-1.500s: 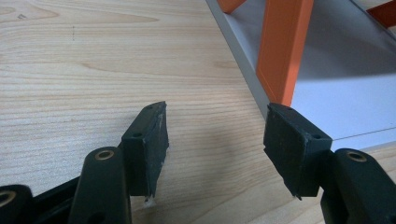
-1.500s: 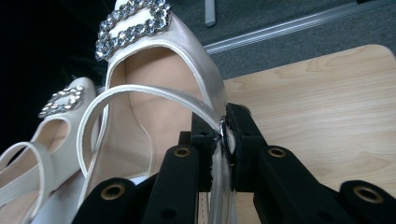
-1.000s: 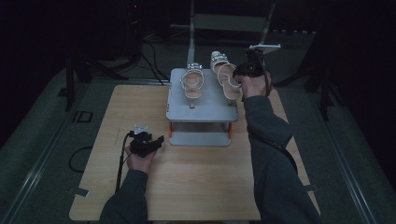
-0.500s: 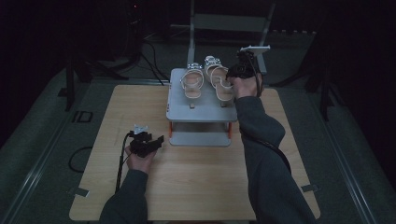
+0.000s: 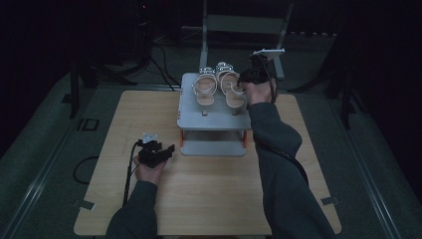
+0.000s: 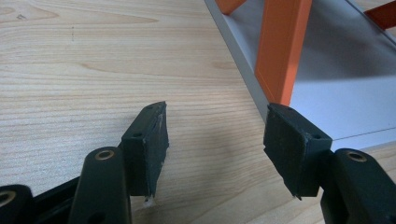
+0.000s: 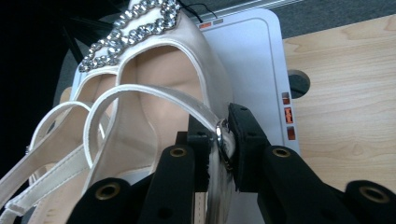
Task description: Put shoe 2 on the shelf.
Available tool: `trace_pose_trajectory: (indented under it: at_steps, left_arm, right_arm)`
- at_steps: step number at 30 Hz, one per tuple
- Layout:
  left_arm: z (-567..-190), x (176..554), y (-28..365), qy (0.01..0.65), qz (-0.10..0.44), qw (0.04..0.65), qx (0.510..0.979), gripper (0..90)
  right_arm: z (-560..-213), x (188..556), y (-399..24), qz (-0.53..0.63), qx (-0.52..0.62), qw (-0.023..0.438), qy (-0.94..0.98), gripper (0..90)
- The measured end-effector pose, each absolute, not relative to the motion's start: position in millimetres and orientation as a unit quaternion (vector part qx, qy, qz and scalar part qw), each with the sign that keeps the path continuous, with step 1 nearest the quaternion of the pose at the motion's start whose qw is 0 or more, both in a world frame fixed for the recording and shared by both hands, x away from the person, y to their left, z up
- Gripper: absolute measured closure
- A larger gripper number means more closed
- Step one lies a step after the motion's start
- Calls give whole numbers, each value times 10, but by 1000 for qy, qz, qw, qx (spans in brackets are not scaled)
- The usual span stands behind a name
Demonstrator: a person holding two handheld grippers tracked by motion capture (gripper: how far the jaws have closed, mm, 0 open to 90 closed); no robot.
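We see the right gripper [image 7: 219, 140] with its fingers [image 7: 246, 140] pinching the strap [image 7: 205, 112] and buckle [image 7: 223, 140] of the right sandal [image 5: 233, 89]. That sandal lies on the top of a grey rack [image 5: 214, 119], stretching away from the fingers, its jewelled toe [image 7: 135, 28] at the far end. A second sandal [image 5: 205, 88] lies just beside it, on the side away from the gripper.

The left gripper [image 5: 158, 153] rests low over the table [image 5: 209, 199], its fingers [image 6: 148, 144] spread wide with nothing between them but bare wood. Just past the right fingertip stands an orange leg [image 6: 280, 51] of the rack, on its grey lower shelf [image 6: 336, 88].
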State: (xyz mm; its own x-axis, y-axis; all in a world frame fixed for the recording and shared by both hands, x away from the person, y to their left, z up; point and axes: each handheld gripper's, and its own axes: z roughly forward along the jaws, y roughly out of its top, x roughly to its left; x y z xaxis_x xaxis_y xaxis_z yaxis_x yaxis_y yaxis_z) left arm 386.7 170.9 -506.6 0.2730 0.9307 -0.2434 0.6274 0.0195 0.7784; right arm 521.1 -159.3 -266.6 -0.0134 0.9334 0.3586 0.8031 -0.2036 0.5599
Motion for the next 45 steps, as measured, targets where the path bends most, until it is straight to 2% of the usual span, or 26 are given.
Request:
trace_pose_trajectory:
  at_steps: [8,13,23,25,33,35,41,45]
  left_arm:
    - [-5066,3867,1708,576,180,422,677,403]
    - [-5066,3867,1708,576,180,422,677,403]
    - [-5067,3868,1705,577,180,424,675,403]
    - [-5066,3867,1704,577,180,423,675,403]
    - [-5066,3866,1704,576,180,424,675,402]
    - [-5067,3866,1706,576,180,423,675,402]
    - [-5066,3866,1705,576,180,424,675,402]
    - [-5066,3866,1705,576,180,424,675,402]
  right_arm:
    - [-2690,5229,-1599,357,693,63,623,728]
    - [-2699,5229,-1613,361,694,51,620,733]
    - [-2891,5276,-1853,393,721,-35,569,804]
    - [-2896,5278,-1862,396,720,-37,568,804]
    - [-2940,5286,-1886,402,720,-35,565,785]
    - [-2939,5298,-1879,406,707,-32,578,697]
    - [-2844,5271,-1765,395,674,40,623,538]
    - [-2774,5240,-1752,404,654,67,637,498]
